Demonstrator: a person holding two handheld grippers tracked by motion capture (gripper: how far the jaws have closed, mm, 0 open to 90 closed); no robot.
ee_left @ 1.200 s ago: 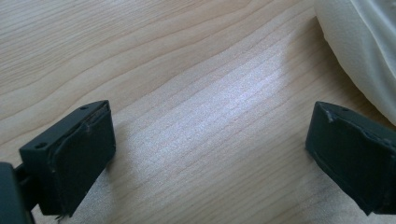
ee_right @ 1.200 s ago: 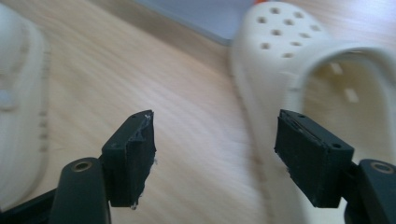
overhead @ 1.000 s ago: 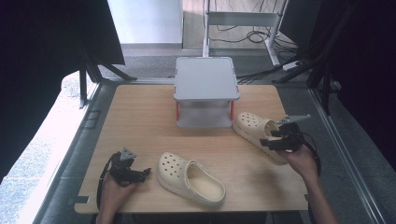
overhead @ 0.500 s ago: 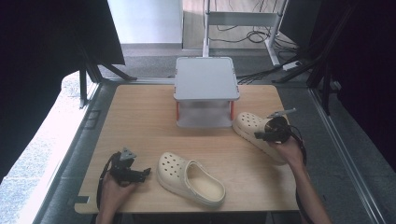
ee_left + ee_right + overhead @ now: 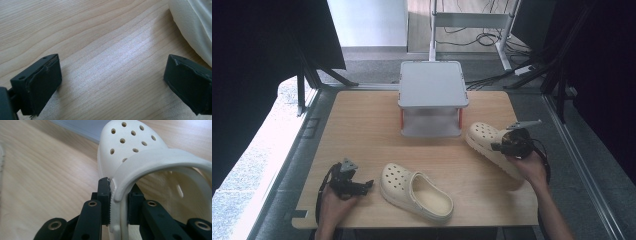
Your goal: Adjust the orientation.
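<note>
Gripping the side wall of a cream clog (image 5: 492, 145) at the table's (image 5: 362, 130) right edge, right gripper (image 5: 507, 146) seen from above, jaws having just closed on it; second clog (image 5: 416, 191) lying near the front, left gripper (image 5: 362, 185) resting just beside its toe, grey two-tier stand (image 5: 432, 95) behind. From the left gripper view, jaws spread wide over bare wood, nothing between. From the right gripper view, pads (image 5: 104, 200) clamped on clog's (image 5: 130, 152) rim beside the strap (image 5: 160, 161).

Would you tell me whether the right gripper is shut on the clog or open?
Shut on it: the right gripper has just closed, and its fingers press both sides of the clog wall beside the strap.
</note>
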